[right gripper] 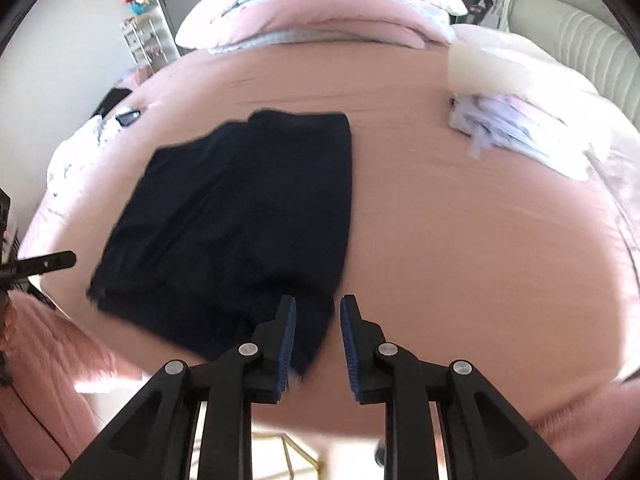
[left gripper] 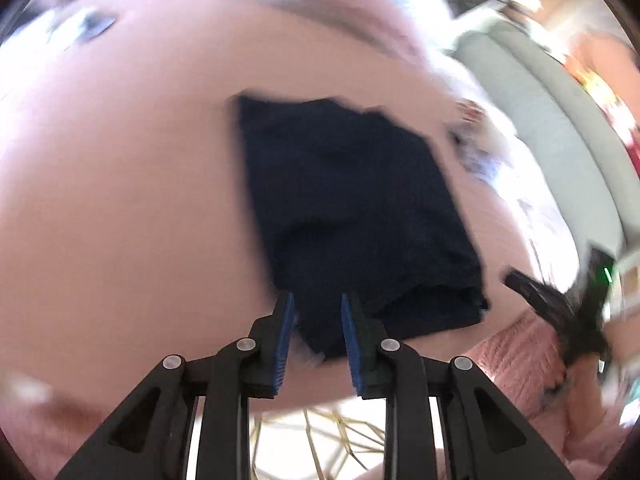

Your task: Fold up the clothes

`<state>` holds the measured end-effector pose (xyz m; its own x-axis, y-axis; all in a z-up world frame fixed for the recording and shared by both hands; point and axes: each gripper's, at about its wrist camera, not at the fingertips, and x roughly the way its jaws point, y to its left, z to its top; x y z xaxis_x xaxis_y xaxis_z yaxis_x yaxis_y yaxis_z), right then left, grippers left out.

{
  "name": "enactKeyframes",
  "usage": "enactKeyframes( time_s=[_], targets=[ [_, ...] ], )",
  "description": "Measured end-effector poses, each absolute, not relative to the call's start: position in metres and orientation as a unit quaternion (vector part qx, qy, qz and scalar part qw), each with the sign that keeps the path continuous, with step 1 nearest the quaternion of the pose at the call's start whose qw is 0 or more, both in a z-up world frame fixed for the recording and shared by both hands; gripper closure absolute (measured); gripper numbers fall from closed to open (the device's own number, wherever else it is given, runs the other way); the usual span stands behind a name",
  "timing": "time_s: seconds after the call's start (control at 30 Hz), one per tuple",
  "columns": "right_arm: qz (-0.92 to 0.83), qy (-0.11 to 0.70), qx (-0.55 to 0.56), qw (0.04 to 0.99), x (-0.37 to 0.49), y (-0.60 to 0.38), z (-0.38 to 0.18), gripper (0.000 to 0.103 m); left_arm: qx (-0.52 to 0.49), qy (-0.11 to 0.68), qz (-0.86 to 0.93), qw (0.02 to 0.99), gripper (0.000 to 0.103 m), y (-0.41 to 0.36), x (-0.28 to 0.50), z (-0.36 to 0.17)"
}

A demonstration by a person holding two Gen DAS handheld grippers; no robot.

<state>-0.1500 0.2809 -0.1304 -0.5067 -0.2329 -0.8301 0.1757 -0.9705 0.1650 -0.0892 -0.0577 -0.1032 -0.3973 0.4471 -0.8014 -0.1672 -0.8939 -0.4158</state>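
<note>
A dark navy garment [left gripper: 352, 216] lies folded flat on the pink bed sheet [left gripper: 120, 200]. It also shows in the right wrist view [right gripper: 240, 224]. My left gripper [left gripper: 318, 312] is open and empty, hovering above the garment's near edge. My right gripper [right gripper: 318, 316] is open and empty, hovering above the garment's near right corner. The right gripper [left gripper: 560, 304] appears blurred at the right of the left wrist view. A finger of the left gripper [right gripper: 44, 262] pokes in at the left edge of the right wrist view.
A pile of pale lilac and white clothes [right gripper: 516, 128] lies at the right of the bed. Pillows [right gripper: 320, 12] sit at the head. White clothes [right gripper: 84, 148] lie at the left edge. A grey padded headboard [right gripper: 576, 40] stands at the right. A pink fluffy rug [right gripper: 52, 356] is below.
</note>
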Motion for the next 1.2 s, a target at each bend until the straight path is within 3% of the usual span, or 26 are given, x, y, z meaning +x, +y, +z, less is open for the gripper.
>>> enactKeyframes(
  time_s=[0.1, 0.2, 0.3, 0.4, 0.67, 0.83, 1.03, 1.2],
  targets=[
    [-0.856, -0.042, 0.494, 0.148, -0.172, 0.267, -0.147, 0.081, -0.55, -0.088, 0.803, 0.21, 0.081, -0.019, -0.113, -0.125],
    [-0.819, 0.018, 0.55, 0.159, -0.171, 0.251, -0.175, 0.081, -0.594, -0.044, 0.778, 0.197, 0.081, -0.004, -0.116, -0.153],
    [-0.813, 0.053, 0.553, 0.174, -0.155, 0.259, -0.169, 0.08, -0.601, -0.047, 0.775, 0.191, 0.081, -0.021, -0.101, -0.157],
    [-0.803, 0.02, 0.571, 0.171, -0.149, 0.283, -0.16, 0.07, -0.606, -0.064, 0.771, 0.187, 0.081, -0.037, -0.088, -0.154],
    [-0.829, -0.067, 0.545, 0.106, -0.169, 0.333, -0.14, 0.07, -0.571, -0.066, 0.795, 0.194, 0.081, -0.026, -0.09, -0.126],
    [-0.795, -0.19, 0.566, 0.109, -0.231, 0.367, -0.16, 0.07, -0.55, -0.061, 0.805, 0.216, 0.081, 0.002, -0.123, -0.118],
    [-0.799, -0.203, 0.551, 0.132, -0.313, 0.347, -0.176, 0.07, -0.521, -0.094, 0.82, 0.218, 0.081, 0.037, -0.18, -0.125],
    [-0.816, -0.164, 0.506, 0.226, -0.326, 0.304, -0.158, 0.074, -0.518, -0.049, 0.834, 0.186, 0.081, 0.02, -0.201, -0.138]
  ],
)
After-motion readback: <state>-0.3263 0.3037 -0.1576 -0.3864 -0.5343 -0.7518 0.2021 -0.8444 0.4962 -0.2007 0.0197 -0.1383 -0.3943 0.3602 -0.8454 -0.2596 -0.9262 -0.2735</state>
